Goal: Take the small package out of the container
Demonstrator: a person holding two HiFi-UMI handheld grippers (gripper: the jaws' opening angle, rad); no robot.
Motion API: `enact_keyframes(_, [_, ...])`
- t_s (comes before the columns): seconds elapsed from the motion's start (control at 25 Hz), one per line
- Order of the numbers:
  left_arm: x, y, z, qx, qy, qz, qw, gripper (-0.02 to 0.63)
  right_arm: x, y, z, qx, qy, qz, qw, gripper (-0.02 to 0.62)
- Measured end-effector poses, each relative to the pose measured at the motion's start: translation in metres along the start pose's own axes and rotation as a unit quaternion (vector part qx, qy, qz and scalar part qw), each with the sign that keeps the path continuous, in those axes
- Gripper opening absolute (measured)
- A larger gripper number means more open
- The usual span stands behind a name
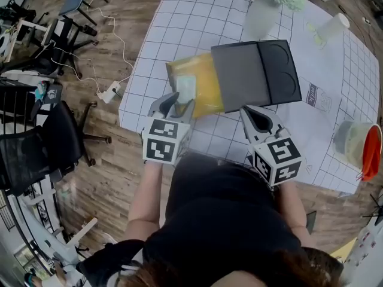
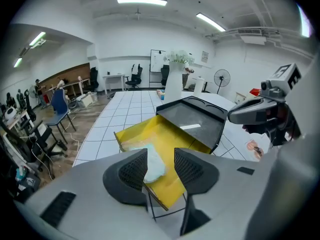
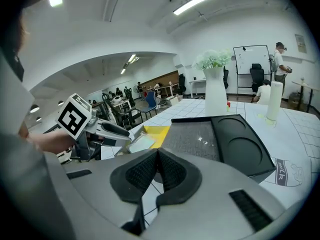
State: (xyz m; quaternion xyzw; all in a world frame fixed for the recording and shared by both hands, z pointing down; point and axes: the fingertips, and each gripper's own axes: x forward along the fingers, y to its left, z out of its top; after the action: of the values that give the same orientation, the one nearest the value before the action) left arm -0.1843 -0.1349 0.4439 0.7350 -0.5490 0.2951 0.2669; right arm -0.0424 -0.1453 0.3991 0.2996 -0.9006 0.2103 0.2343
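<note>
A yellow container (image 1: 206, 82) sticks out to the left of a black sleeve (image 1: 251, 73) on the gridded table. A small pale package (image 1: 186, 88) lies in its open end. My left gripper (image 1: 179, 100) hovers at the container's near edge. In the left gripper view the package (image 2: 152, 165) sits between the wide-apart jaws of the left gripper (image 2: 159, 170), against the left pad, with the right pad clear of it. My right gripper (image 1: 254, 117) rests near the black sleeve's front edge, shut with nothing in it, as the right gripper view (image 3: 157, 171) shows.
A white vase with pale flowers (image 1: 263, 11) and a white cup (image 1: 332, 27) stand behind the sleeve. A tub with an orange lid (image 1: 359, 145) sits at the table's right. The table edge (image 1: 128, 109) runs left of the container, with office chairs (image 1: 54, 142) beyond.
</note>
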Motion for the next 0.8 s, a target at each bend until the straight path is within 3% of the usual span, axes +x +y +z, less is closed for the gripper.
enact_keyframes(0.44, [0.038, 0.009, 0.004, 0.072, 0.092, -0.05, 0.9919, 0.181, 0.024, -0.014, 0.014, 0.013, 0.013, -0.026, 0.999, 0.014])
enact_keyframes(0.8, [0.062, 0.015, -0.007, 0.158, 0.176, -0.068, 0.9693, 0.157, 0.037, -0.023, 0.018, 0.03, 0.023, -0.043, 0.998, 0.014])
